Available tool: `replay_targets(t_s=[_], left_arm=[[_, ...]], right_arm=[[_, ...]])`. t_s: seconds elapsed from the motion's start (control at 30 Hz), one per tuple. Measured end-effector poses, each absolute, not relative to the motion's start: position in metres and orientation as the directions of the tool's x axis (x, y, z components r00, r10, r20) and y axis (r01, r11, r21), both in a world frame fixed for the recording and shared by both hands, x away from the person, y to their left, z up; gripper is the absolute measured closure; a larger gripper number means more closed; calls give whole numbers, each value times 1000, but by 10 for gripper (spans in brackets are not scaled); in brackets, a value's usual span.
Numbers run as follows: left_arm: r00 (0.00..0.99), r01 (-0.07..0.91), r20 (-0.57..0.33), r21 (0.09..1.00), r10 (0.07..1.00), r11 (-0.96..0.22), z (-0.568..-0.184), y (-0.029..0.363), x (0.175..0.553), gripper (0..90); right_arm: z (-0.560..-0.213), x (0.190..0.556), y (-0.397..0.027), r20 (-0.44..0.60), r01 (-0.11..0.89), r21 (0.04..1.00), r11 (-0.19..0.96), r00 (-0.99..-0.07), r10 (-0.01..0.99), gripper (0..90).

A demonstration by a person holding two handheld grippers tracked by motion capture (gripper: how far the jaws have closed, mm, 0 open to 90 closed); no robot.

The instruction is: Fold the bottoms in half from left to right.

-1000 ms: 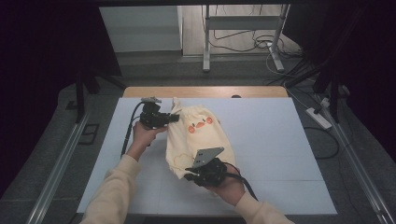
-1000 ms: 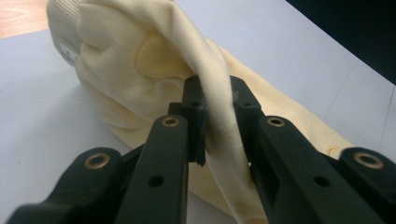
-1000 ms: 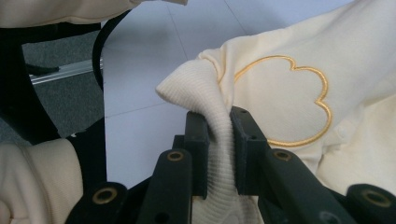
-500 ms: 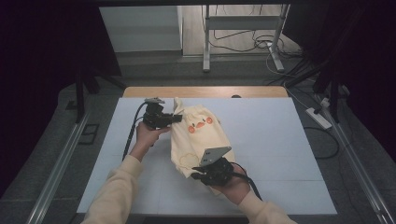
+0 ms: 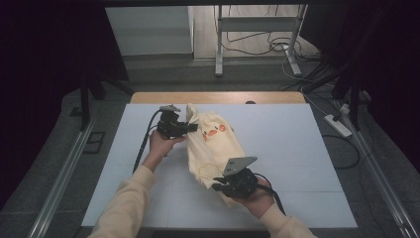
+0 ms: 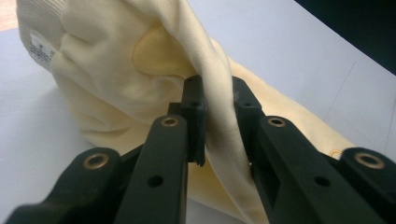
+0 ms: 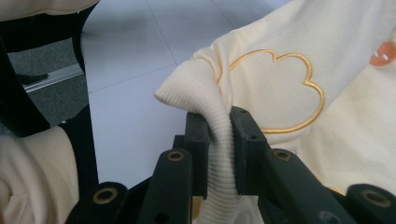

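A cream sweatshirt (image 5: 218, 144) with an orange print and a stitched cloud outline (image 7: 280, 88) lies bunched on the white table (image 5: 297, 148). My left gripper (image 5: 192, 127) is at its far left end, shut on a fold of the cloth (image 6: 219, 112). My right gripper (image 5: 218, 184) is at its near end, shut on the ribbed hem (image 7: 217, 135). The garment hangs between both grippers, partly raised off the table.
A wooden strip (image 5: 218, 97) runs along the table's far edge. Beyond it stand a metal frame (image 5: 257, 39) and cables on the floor. A power strip (image 5: 339, 125) lies to the right. Metal rails (image 5: 64, 173) flank the table.
The right gripper has shifted right and slightly toward the person with the hem. The sweatshirt has stretched a little between both grippers. The left gripper has barely moved.
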State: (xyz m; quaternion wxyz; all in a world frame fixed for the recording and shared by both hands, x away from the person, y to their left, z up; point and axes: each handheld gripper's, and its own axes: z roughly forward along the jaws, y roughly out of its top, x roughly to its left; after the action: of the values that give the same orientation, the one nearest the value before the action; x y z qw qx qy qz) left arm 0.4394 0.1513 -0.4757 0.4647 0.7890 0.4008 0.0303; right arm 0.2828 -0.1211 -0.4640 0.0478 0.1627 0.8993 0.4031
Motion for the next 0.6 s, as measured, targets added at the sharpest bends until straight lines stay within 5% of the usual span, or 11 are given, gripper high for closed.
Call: replay_targets(t_s=[0.6], left_arm=[[691,606,-328,748,644,-270,-480,135,441,784]], right_arm=[[-470,279,-140,54,287,735,615,-928,368,782]])
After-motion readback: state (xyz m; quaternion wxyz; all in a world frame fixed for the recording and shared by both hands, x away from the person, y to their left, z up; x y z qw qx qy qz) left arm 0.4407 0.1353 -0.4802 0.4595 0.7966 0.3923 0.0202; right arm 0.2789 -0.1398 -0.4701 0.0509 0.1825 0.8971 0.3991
